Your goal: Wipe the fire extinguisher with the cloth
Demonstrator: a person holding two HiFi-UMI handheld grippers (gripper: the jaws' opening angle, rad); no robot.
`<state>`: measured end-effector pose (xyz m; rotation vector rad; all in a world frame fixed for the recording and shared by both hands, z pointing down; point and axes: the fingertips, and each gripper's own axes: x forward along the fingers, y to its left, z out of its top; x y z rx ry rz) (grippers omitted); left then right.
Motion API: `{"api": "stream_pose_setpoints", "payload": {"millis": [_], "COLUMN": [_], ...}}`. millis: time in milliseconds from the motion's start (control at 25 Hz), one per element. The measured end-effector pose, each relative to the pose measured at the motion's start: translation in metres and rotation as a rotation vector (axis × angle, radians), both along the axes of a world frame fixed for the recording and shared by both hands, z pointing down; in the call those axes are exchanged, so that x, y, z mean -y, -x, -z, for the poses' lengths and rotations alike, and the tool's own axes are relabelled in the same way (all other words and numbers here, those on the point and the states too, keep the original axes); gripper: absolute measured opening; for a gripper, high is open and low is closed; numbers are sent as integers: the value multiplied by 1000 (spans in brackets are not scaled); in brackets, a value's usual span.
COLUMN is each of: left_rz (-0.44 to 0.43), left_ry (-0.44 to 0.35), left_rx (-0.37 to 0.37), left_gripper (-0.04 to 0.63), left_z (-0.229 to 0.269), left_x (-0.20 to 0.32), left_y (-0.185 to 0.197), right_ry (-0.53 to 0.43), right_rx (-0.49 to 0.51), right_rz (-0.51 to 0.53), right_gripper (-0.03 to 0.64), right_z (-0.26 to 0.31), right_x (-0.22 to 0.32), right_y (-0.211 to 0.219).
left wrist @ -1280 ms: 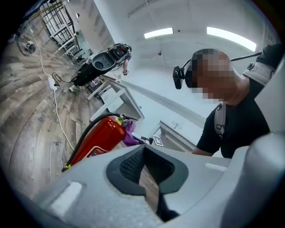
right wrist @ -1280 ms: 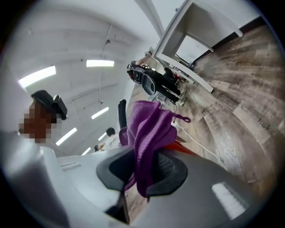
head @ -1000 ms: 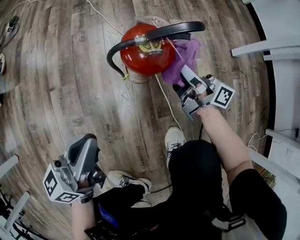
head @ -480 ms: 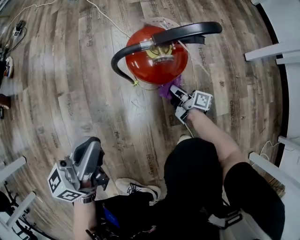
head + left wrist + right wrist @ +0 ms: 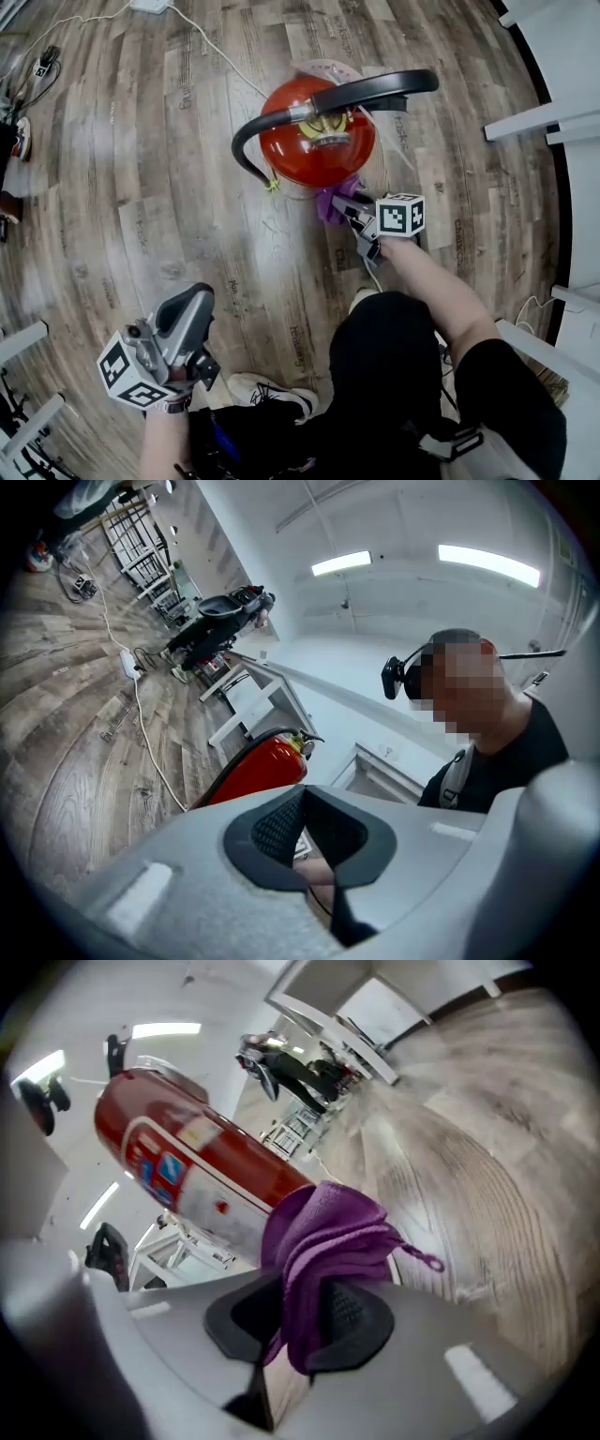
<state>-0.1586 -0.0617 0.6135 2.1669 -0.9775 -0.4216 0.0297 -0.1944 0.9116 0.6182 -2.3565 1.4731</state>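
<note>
Purple cloth (image 5: pixel 323 1241) is clamped between the jaws of the right gripper (image 5: pixel 302 1324). A bunched fold sticks out past the pads, so fabric rather than plastic meets the cylinder. The cloth sits low on the red fire extinguisher (image 5: pixel 314 141), on the side nearest the person. Contact looks likely but is not certain.

The extinguisher stands upright on the floor, with its black hose (image 5: pixel 246 141) looping off the valve. The left gripper (image 5: pixel 187 314) hangs by the knee with its jaws together on nothing, apparently not needed for this step.

Surface: grey-brown wood-plank floor (image 5: pixel 122 206), with a white cable (image 5: pixel 211 42) trailing across it. White frame legs (image 5: pixel 539 112) stand at the right edge.
</note>
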Motion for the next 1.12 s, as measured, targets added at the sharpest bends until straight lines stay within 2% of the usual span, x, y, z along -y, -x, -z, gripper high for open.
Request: {"api": "stream_pose_setpoints", "payload": {"millis": [200, 360, 480, 560, 680, 760, 920, 1040, 1120], "left_rz": [-45, -75, -87, -89, -87, -83, -70, -50, -36], "left_ry": [-30, -56, -56, -60, -57, -54, -26, 9, 25], "left_rx": [-21, -43, -54, -54, -53, -51, -47, -55, -56], "left_gripper": [-2, -2, -2, -2, -2, -2, -2, -2, -2], "left_z": [8, 14, 15, 16, 18, 18, 10, 1, -2], "left_x": [7, 12, 11, 11, 9, 7, 2, -3, -5], "left_y": [-13, -25, -29, -29, -31, -31, -30, -29, -28], "right_ry": [-277, -520, -630, -656, -641, -584, -364, -171, -83], "right_rx": [128, 182, 181, 199, 201, 255, 487, 653, 734], "right_rz": [32, 164, 290, 361, 469, 540, 639, 648, 636], "right_gripper": [66, 67, 67, 69, 69, 72, 87, 81, 79], "right_z": [144, 253, 301, 321, 320, 313, 301, 288, 281], "right_x": [26, 36, 40, 43, 49, 55, 75, 95, 108], "right_y": [-10, -12, -12, -9, 0, 3, 5, 8, 15]}}
